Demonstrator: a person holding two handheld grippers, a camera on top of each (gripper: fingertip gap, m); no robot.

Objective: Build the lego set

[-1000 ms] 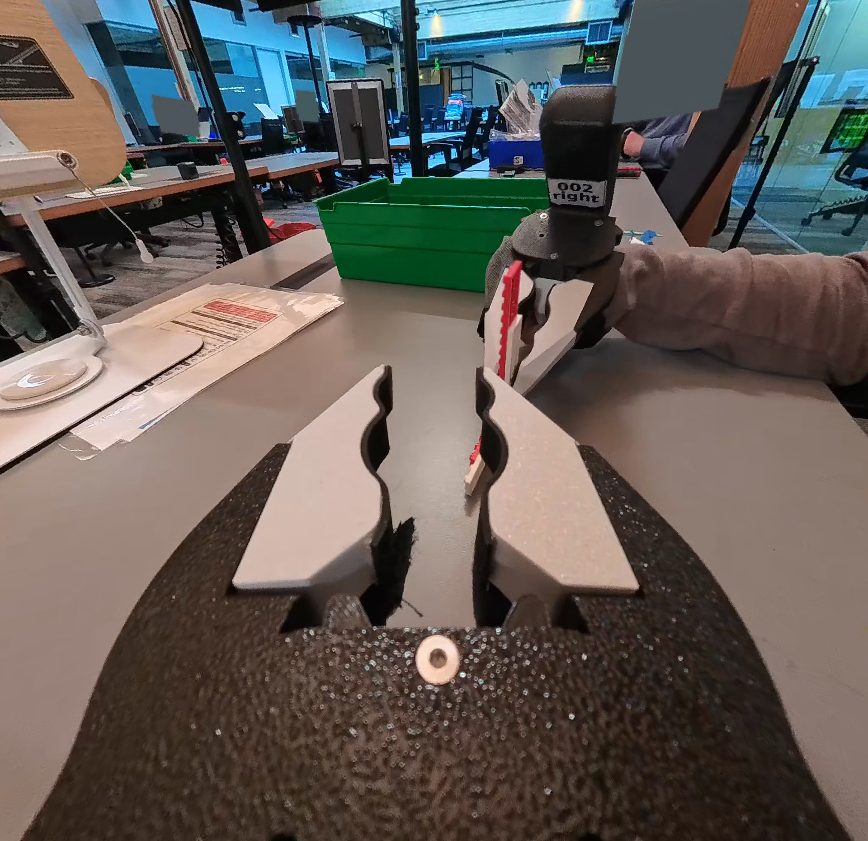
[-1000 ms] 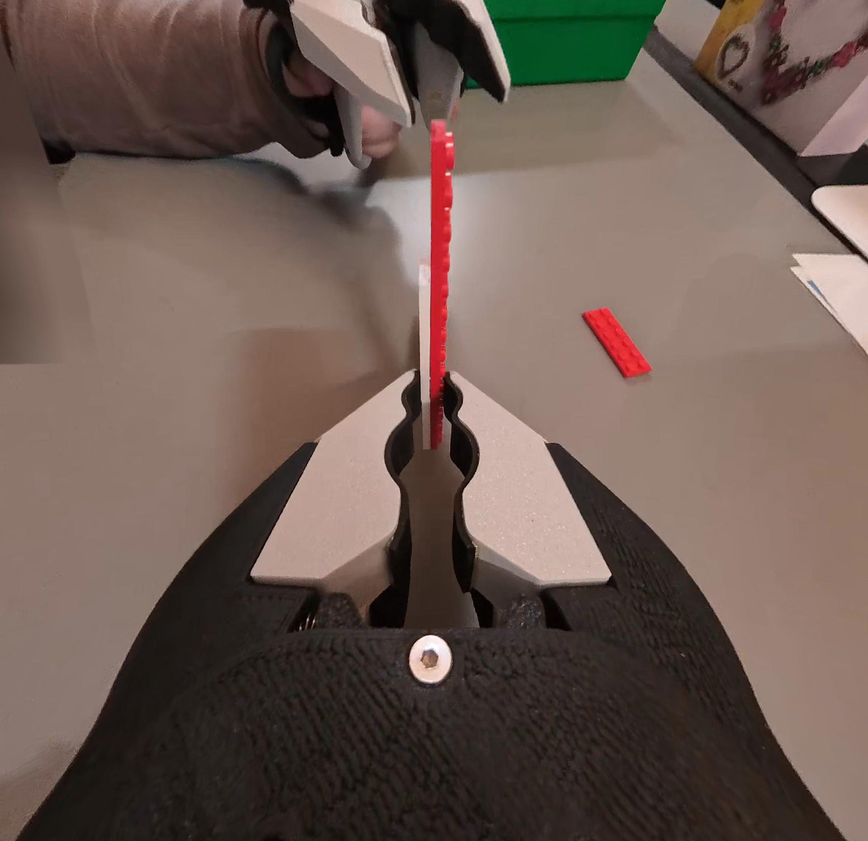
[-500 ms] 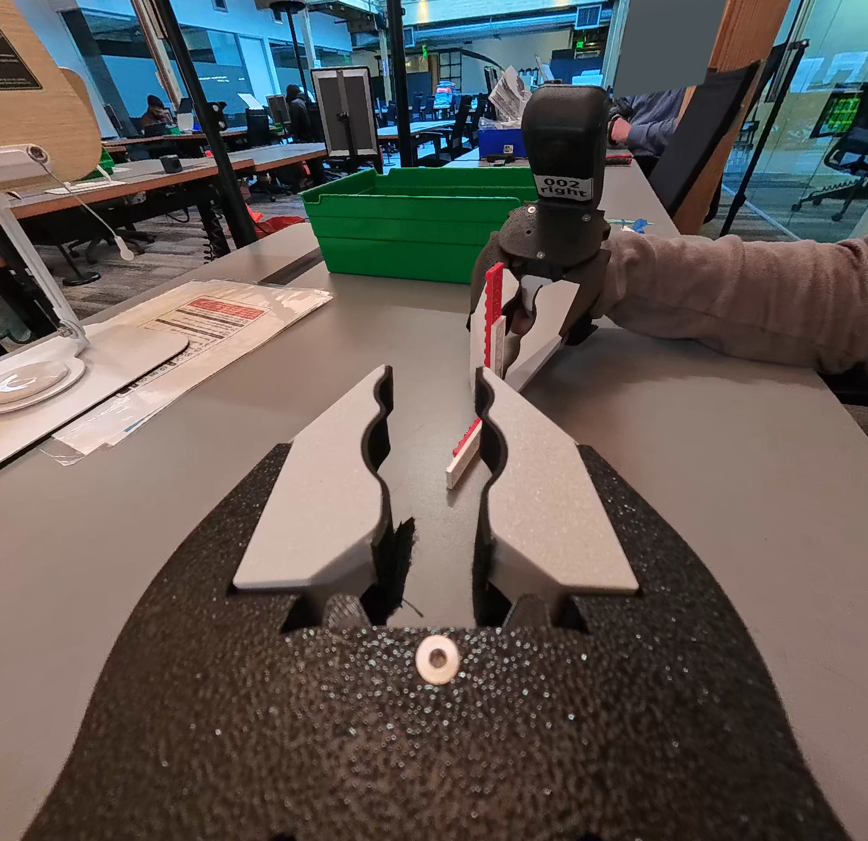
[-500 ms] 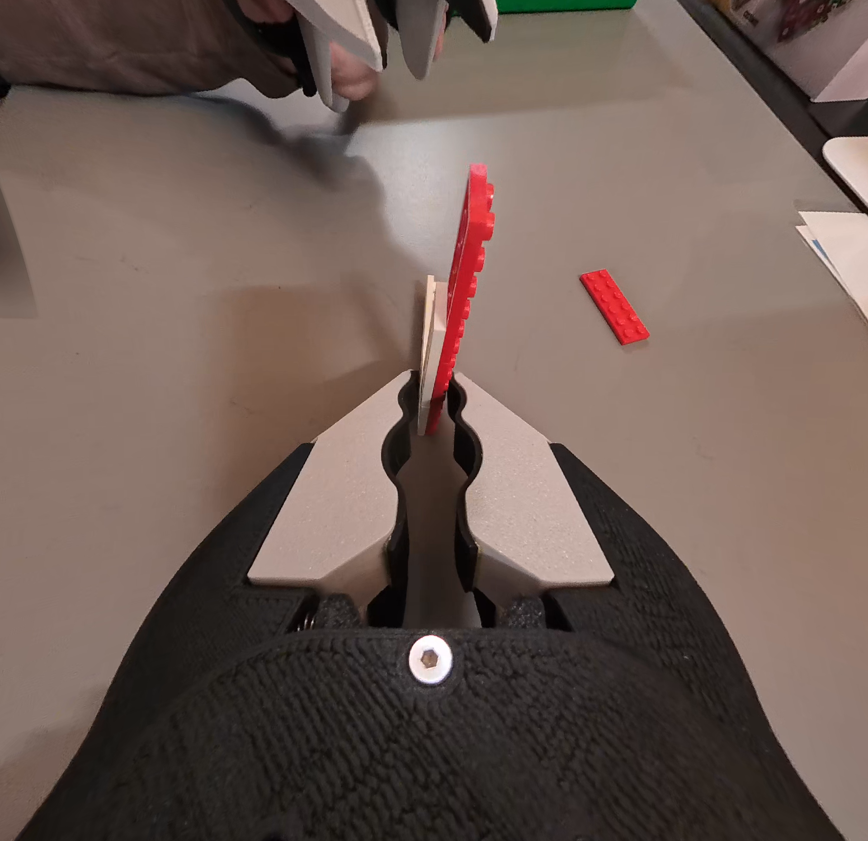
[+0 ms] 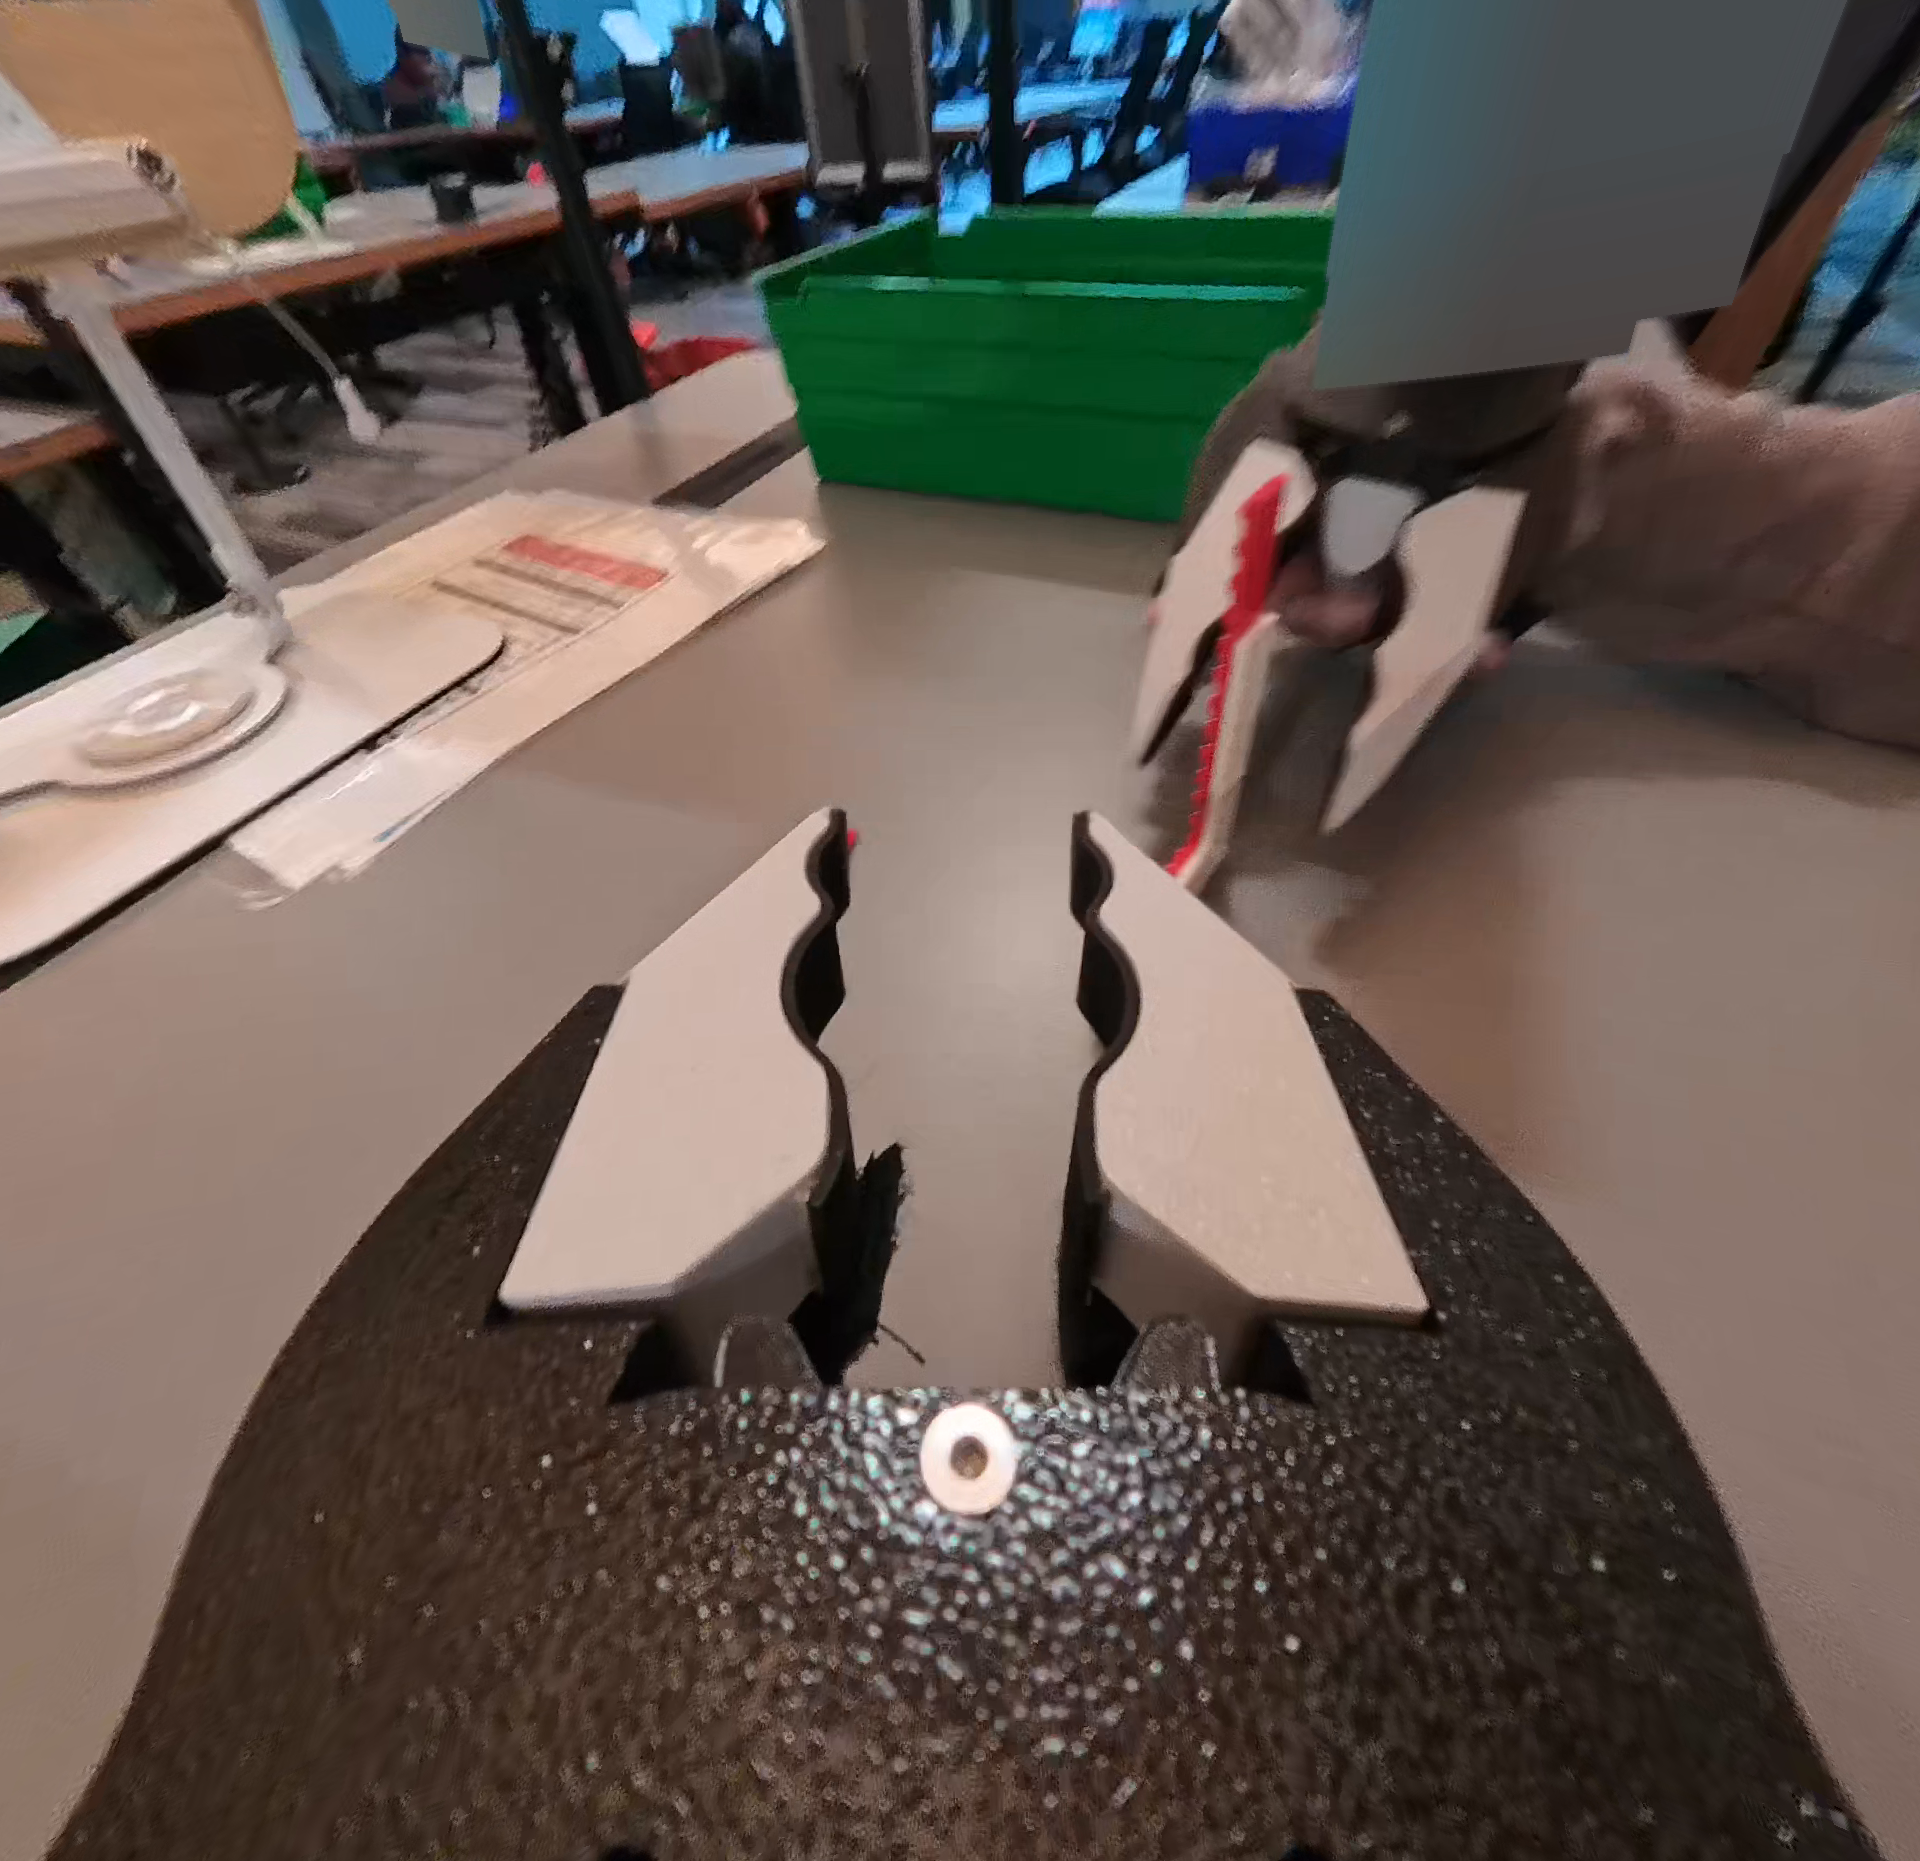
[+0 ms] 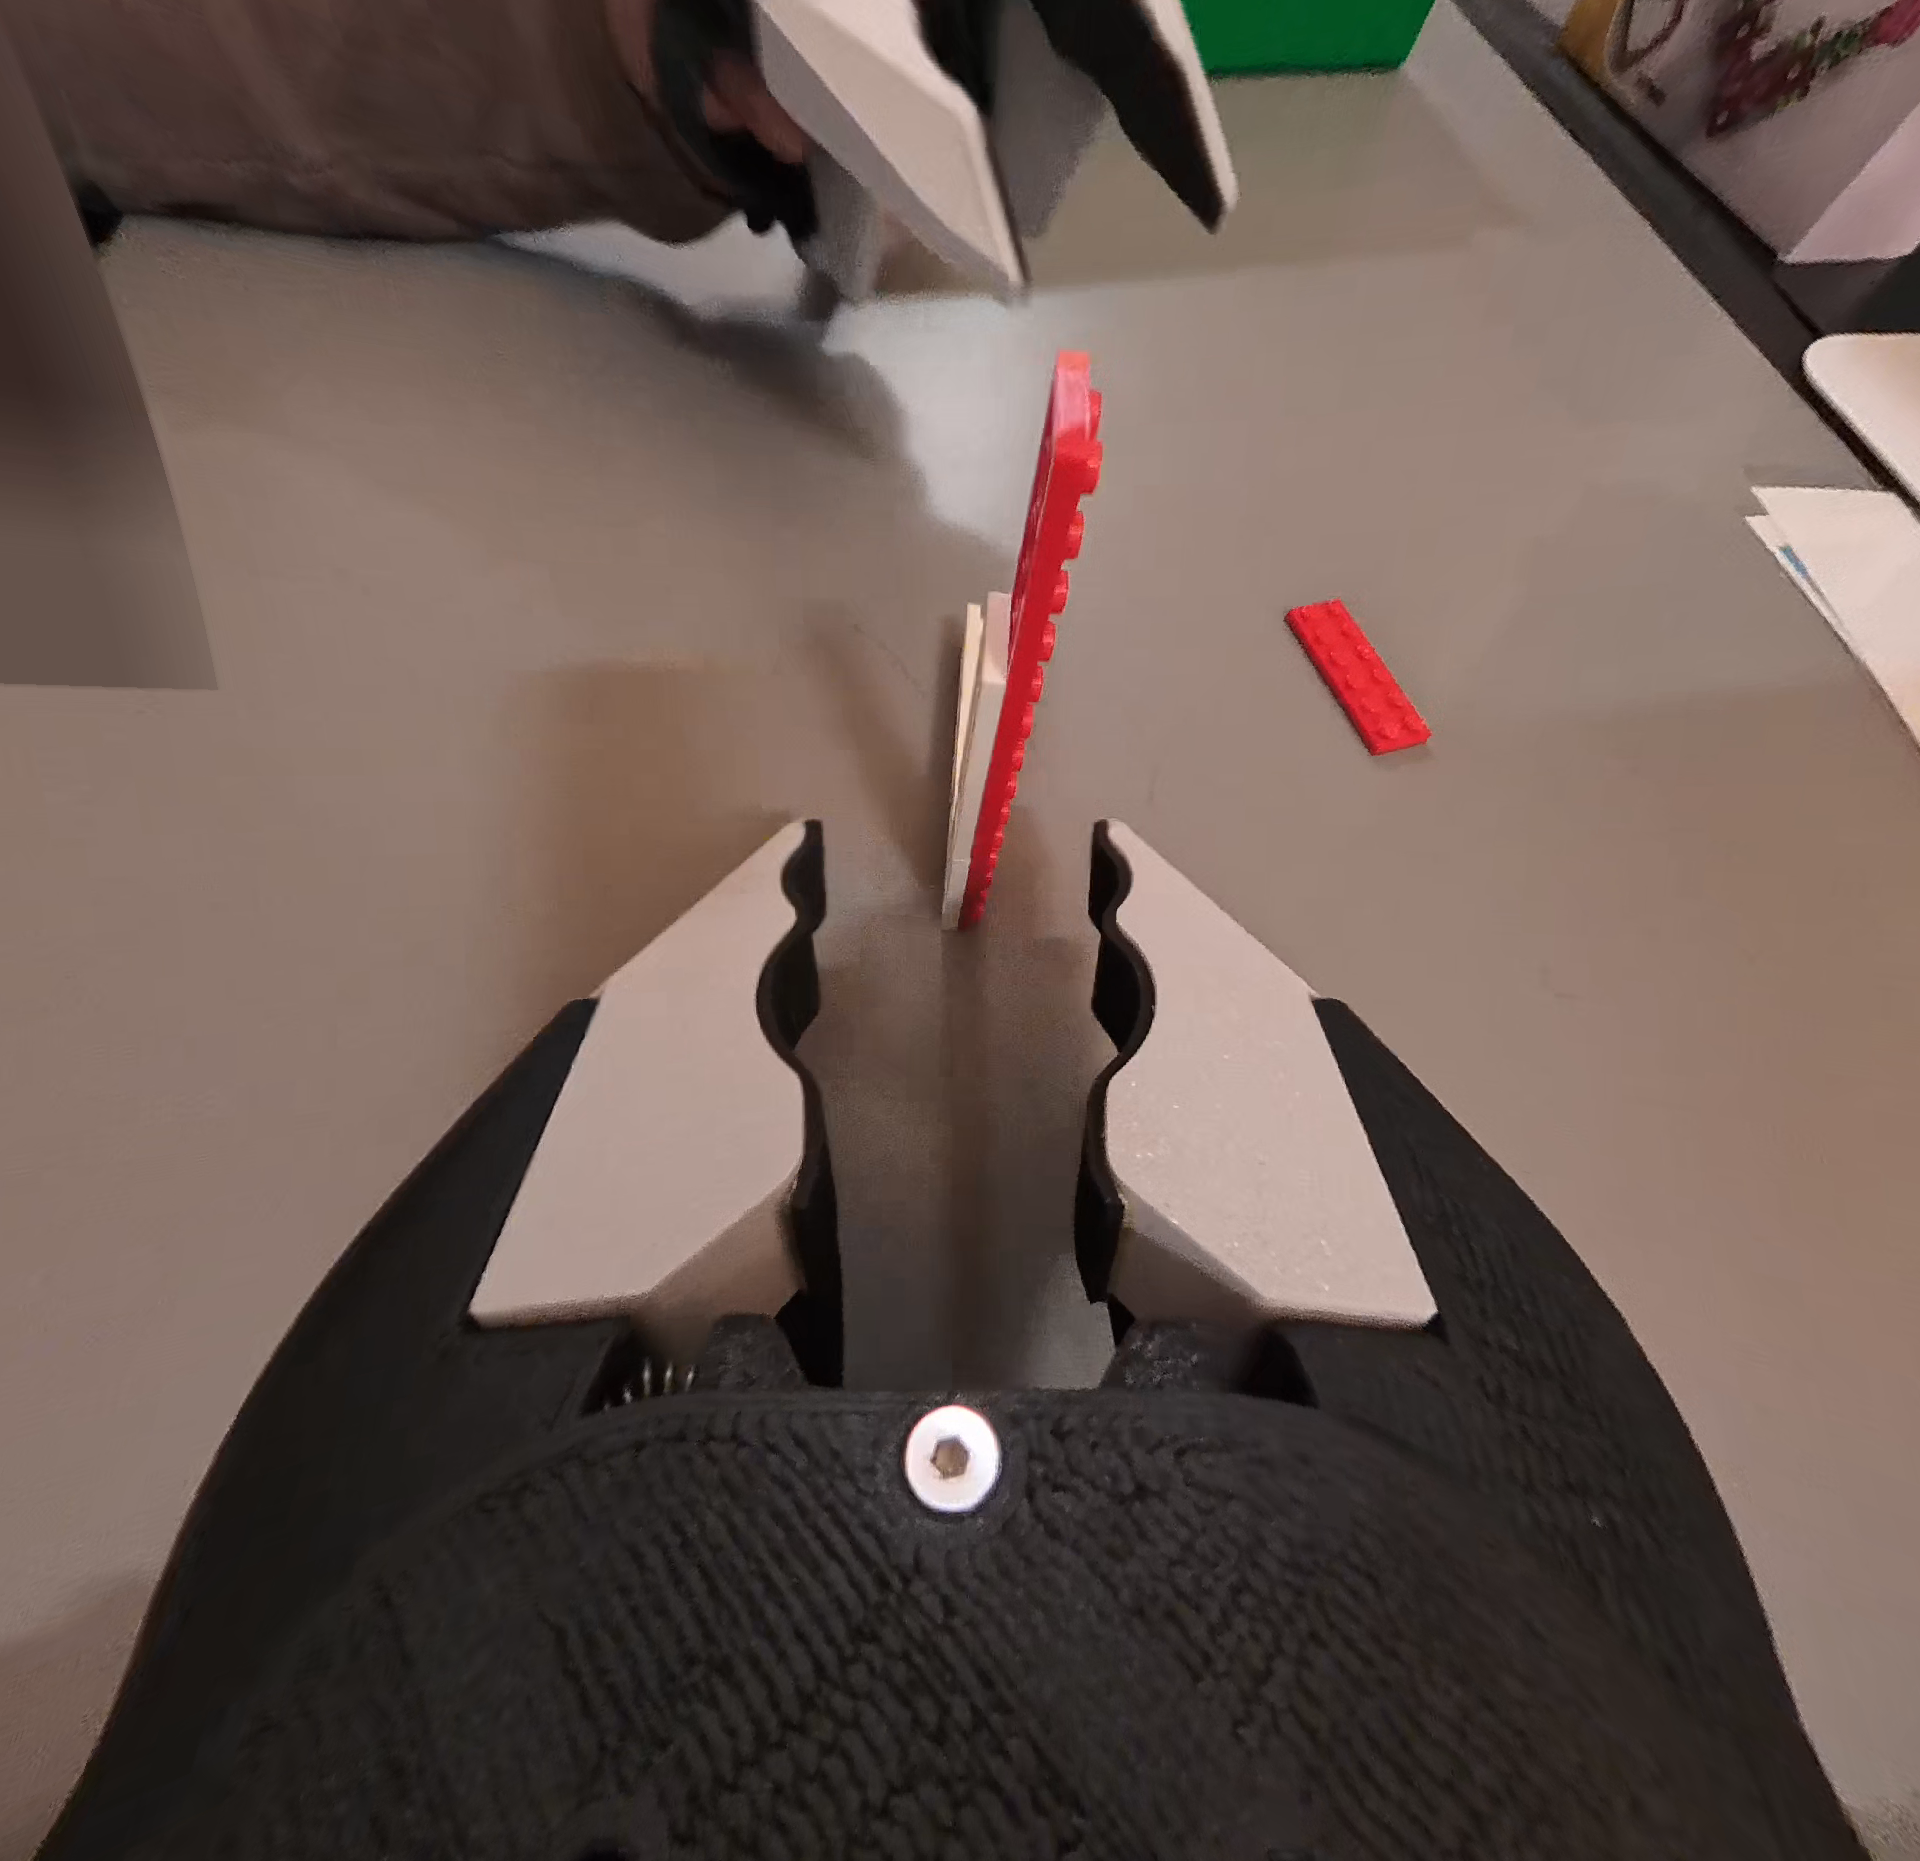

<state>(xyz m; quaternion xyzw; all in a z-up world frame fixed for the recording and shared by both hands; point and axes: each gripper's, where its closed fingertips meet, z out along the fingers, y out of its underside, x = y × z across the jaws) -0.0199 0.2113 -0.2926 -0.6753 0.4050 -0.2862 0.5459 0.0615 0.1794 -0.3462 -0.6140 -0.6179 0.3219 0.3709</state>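
- The red-and-white plate assembly [image 6: 1023, 658] stands on edge on the grey table [image 6: 416, 772], leaning right, its near end between the tips of the right gripper [image 6: 951, 845]; long axis runs straight away.
- Both claws are spread and pinch nothing; the left gripper [image 5: 951, 855] is farther off.
- A small red plate [image 6: 1356, 676] lies flat to the right.

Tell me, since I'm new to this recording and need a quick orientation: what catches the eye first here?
The red-and-white lego plate assembly stands on edge on the grey table, tilted, between the tips of the open right gripper, which does not clamp it. A small red plate lies flat to its right. The left gripper is open and empty, with a green bin behind.
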